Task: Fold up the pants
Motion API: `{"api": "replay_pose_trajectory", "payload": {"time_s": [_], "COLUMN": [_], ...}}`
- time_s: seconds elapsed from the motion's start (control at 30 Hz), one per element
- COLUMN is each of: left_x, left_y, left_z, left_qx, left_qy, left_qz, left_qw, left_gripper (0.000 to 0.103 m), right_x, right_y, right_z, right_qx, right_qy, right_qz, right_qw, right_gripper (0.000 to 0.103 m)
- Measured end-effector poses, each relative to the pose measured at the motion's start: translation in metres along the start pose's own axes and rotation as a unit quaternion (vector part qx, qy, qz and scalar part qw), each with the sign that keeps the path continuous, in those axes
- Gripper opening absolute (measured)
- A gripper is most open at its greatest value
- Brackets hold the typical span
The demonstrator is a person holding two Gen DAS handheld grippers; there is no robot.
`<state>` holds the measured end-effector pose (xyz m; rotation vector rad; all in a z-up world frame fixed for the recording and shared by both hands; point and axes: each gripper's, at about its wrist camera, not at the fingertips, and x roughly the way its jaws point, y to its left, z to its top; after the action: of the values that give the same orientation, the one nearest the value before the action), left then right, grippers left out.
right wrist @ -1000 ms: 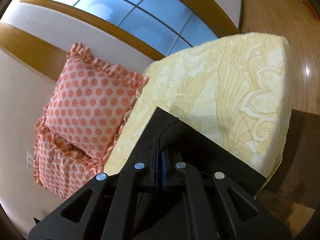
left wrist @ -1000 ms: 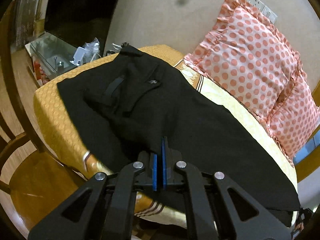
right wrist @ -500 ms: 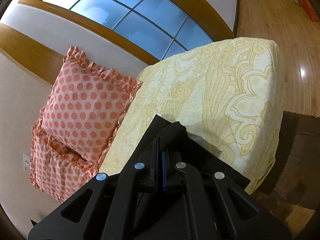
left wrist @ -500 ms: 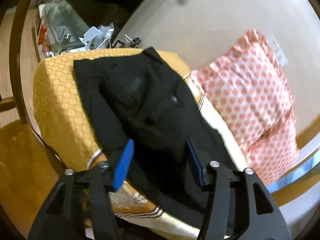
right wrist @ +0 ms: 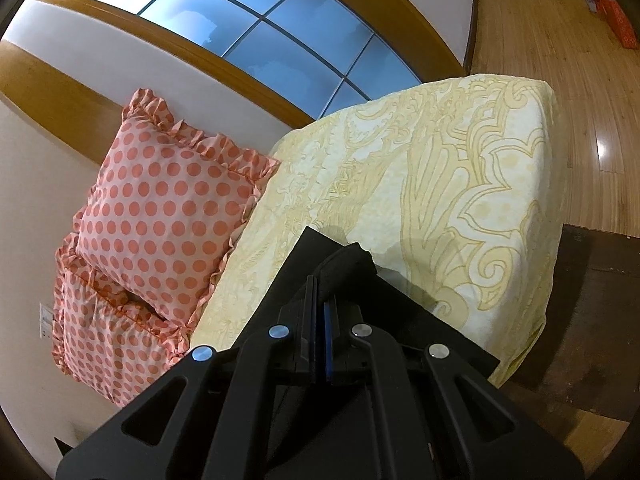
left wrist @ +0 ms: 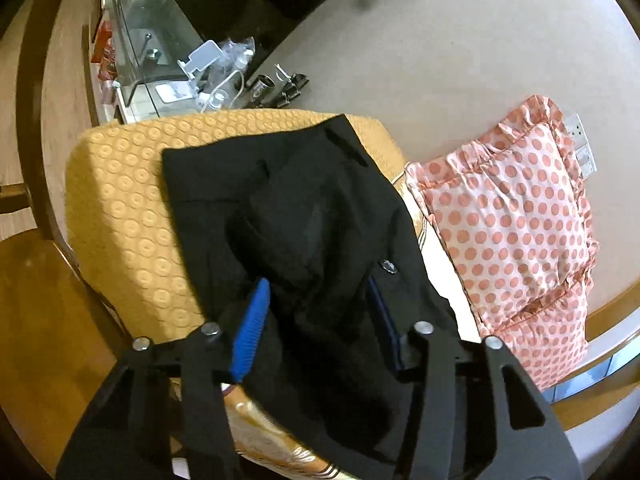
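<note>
Black pants (left wrist: 304, 232) lie along the bed, waistband end on the orange-yellow cover (left wrist: 120, 216) at the far end. My left gripper (left wrist: 316, 292) is open and hovers over the rumpled upper part of the pants, holding nothing. In the right wrist view my right gripper (right wrist: 320, 284) is shut on the leg-end hem of the pants (right wrist: 348, 260), lifting a fold a little above the cream patterned bedspread (right wrist: 460, 184).
Two pink polka-dot pillows (left wrist: 516, 224) lean on the wall beside the bed and also show in the right wrist view (right wrist: 160, 208). A glass-topped side table (left wrist: 148, 36) with clutter stands past the bed's head. Wooden floor (right wrist: 560, 32) lies beyond the foot.
My left gripper let go of the pants, opened wide and moved toward the waistband end. My right gripper stayed shut on the hem and raised it slightly.
</note>
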<state>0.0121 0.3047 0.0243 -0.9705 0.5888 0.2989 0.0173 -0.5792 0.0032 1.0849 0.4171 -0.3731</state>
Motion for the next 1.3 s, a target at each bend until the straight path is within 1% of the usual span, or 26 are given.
{"api": "replay_pose_trajectory", "payload": {"time_s": [0.07, 0.13, 0.2, 0.23, 0.37, 0.4, 0.43, 0.47, 0.53, 0.6, 0.67, 0.7, 0.77, 0.83, 0.9, 1.03, 1.13, 1.17, 1.2, 1.23, 1.3], "left_x": [0.003, 0.005, 0.002, 0.000, 0.005, 0.007, 0.008, 0.008, 0.005, -0.009, -0.028, -0.034, -0.034, -0.022, -0.013, -0.013, -0.017, -0.019, -0.022, -0.023, -0.021], "left_y": [-0.001, 0.004, 0.008, 0.008, 0.006, 0.005, 0.005, 0.005, 0.005, -0.002, -0.010, -0.012, -0.007, 0.003, 0.010, 0.010, 0.001, -0.002, -0.005, -0.006, 0.000], "left_z": [-0.001, -0.001, -0.002, -0.003, 0.004, 0.007, 0.008, 0.009, 0.012, 0.015, 0.019, 0.021, 0.026, 0.026, 0.026, 0.031, 0.032, 0.031, 0.031, 0.030, 0.032], "left_qx": [0.006, -0.014, -0.028, -0.026, -0.024, -0.021, -0.021, -0.021, -0.011, 0.018, 0.049, 0.057, 0.056, 0.054, 0.055, 0.057, 0.074, 0.085, 0.095, 0.104, 0.103], "left_qy": [0.001, 0.006, 0.006, 0.004, 0.000, -0.001, -0.002, -0.004, -0.009, -0.031, -0.064, -0.073, -0.059, -0.036, -0.020, -0.016, -0.021, -0.025, -0.029, -0.030, -0.021], "left_qz": [0.008, 0.021, 0.022, 0.031, 0.041, 0.043, 0.049, 0.057, 0.061, 0.074, 0.095, 0.101, 0.107, 0.130, 0.143, 0.136, 0.134, 0.134, 0.134, 0.136, 0.140], "left_qw": [0.9999, 0.9997, 0.9993, 0.9992, 0.9989, 0.9989, 0.9986, 0.9981, 0.9980, 0.9966, 0.9923, 0.9906, 0.9909, 0.9893, 0.9880, 0.9890, 0.9879, 0.9870, 0.9860, 0.9848, 0.9845], "left_gripper": [0.049, 0.049, 0.049, 0.049, 0.048, 0.045, 0.038, 0.026, 0.022, 0.020, 0.019, 0.020, 0.020, 0.020, 0.021, 0.024, 0.023, 0.023, 0.022, 0.022, 0.021], "right_x": [0.000, -0.002, -0.001, -0.002, 0.000, 0.000, 0.000, 0.000, 0.000, -0.001, -0.001, -0.001, -0.001, 0.002, 0.003, -0.001, -0.018, -0.024, -0.026, -0.026, -0.020], "right_y": [0.000, 0.001, 0.001, 0.001, 0.002, 0.002, 0.002, 0.002, 0.001, 0.001, 0.003, 0.004, 0.005, 0.004, 0.002, 0.011, 0.029, 0.032, 0.032, 0.026, 0.004], "right_z": [0.000, -0.001, -0.001, -0.001, -0.002, -0.002, -0.003, -0.003, -0.003, -0.002, -0.002, -0.002, -0.002, -0.001, 0.000, 0.005, 0.009, 0.007, 0.006, 0.002, -0.007], "right_qx": [0.000, 0.000, -0.001, -0.003, -0.004, -0.004, -0.004, -0.003, 0.001, 0.001, -0.002, -0.004, -0.007, -0.004, -0.002, -0.013, -0.037, -0.045, -0.051, -0.052, -0.034], "right_qy": [0.001, 0.001, 0.000, 0.000, 0.001, 0.001, 0.001, 0.001, 0.002, 0.000, -0.002, -0.003, -0.004, -0.002, 0.002, -0.001, -0.025, -0.034, -0.035, -0.030, -0.007], "right_qz": [-0.001, -0.001, 0.000, -0.001, 0.001, 0.002, 0.002, 0.002, 0.002, 0.002, 0.004, 0.003, 0.002, 0.000, -0.002, 0.016, 0.055, 0.058, 0.049, 0.027, -0.008], "right_qw": [1.000, 1.000, 1.000, 1.000, 1.000, 1.000, 1.000, 1.000, 1.000, 1.000, 1.000, 1.000, 1.000, 1.000, 1.000, 1.000, 0.997, 0.997, 0.997, 0.998, 0.999], "right_gripper": [0.003, 0.003, 0.003, 0.003, 0.003, 0.003, 0.003, 0.003, 0.003, 0.003, 0.003, 0.003, 0.003, 0.003, 0.003, 0.003, 0.003, 0.003, 0.003, 0.003, 0.003]}}
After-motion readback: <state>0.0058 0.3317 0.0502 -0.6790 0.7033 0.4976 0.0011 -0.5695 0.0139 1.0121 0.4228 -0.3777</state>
